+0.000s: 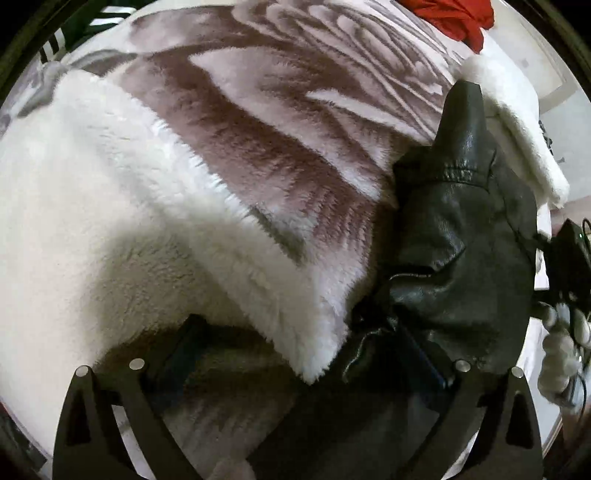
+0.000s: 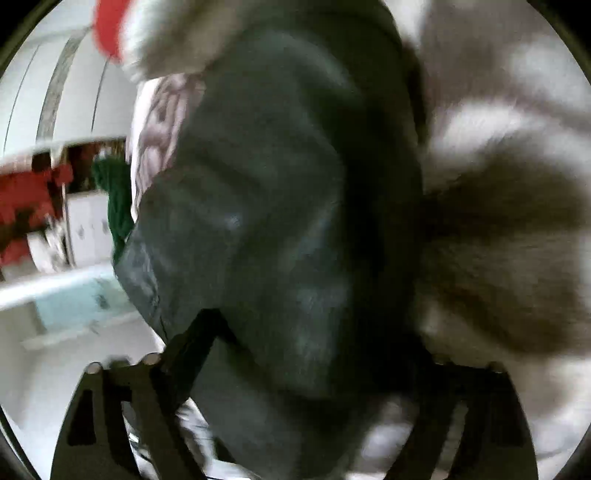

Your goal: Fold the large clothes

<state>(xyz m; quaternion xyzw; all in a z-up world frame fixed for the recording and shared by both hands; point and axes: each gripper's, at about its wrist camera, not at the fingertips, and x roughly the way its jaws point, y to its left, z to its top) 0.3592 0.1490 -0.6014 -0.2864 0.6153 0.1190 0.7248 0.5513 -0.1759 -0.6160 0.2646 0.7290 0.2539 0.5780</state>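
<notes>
A black leather jacket [image 1: 454, 229] lies bunched on a fluffy white and brown patterned blanket [image 1: 229, 147]. My left gripper [image 1: 295, 354] stands wide open low over the blanket's white corner and the jacket's edge, holding nothing. In the blurred right wrist view the jacket [image 2: 280, 206] fills the middle and drapes between the fingers of my right gripper [image 2: 295, 354]. The left finger [image 2: 188, 354] shows against the leather; the right finger is hidden in shadow. The jaws look wide apart, with the leather between them.
A red garment [image 1: 454, 18] lies at the far edge of the blanket, also seen in the right wrist view [image 2: 110, 29]. A white cabinet [image 2: 55, 92] and a green item [image 2: 118, 206] stand to the left. Cables and a black device [image 1: 569, 251] lie at the right.
</notes>
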